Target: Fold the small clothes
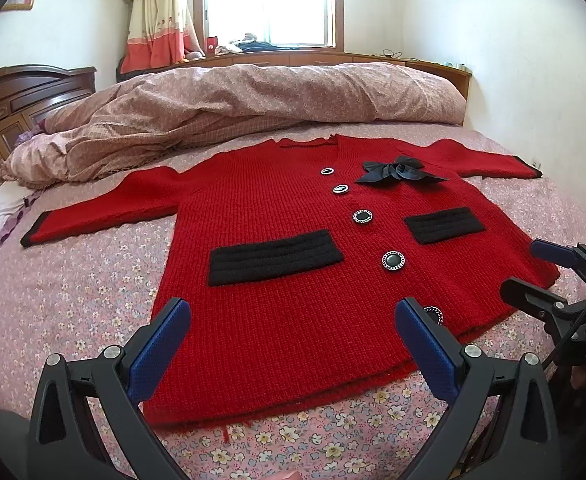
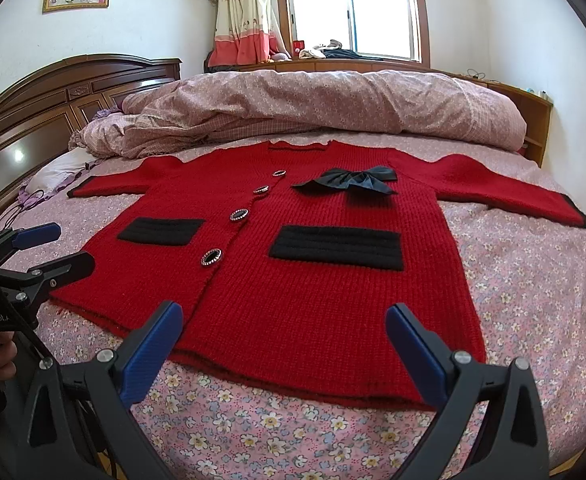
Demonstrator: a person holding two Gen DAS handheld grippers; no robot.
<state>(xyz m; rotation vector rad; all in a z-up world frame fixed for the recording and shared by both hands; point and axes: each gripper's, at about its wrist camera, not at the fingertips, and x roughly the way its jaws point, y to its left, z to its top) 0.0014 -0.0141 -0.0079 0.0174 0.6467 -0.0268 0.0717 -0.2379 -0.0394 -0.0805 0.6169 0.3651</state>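
Observation:
A small red knit cardigan (image 1: pixel 293 300) lies flat, front up, on the floral bedsheet, sleeves spread to both sides. It has black pocket bands, dark round buttons and a black bow (image 1: pixel 397 172) near the neck. It also shows in the right wrist view (image 2: pixel 313 300). My left gripper (image 1: pixel 293 320) is open and empty, hovering over the hem on the cardigan's left half. My right gripper (image 2: pixel 285 320) is open and empty over the hem on the right half. Each gripper shows at the edge of the other's view: the right gripper (image 1: pixel 541 272), the left gripper (image 2: pixel 57 248).
A rumpled pink quilt (image 1: pixel 253 96) lies across the bed behind the cardigan. A dark wooden headboard (image 2: pixel 53 100) stands at the left, with a pillow (image 2: pixel 61 168) below it. A wooden window ledge (image 1: pixel 313 56) with small items runs along the far wall.

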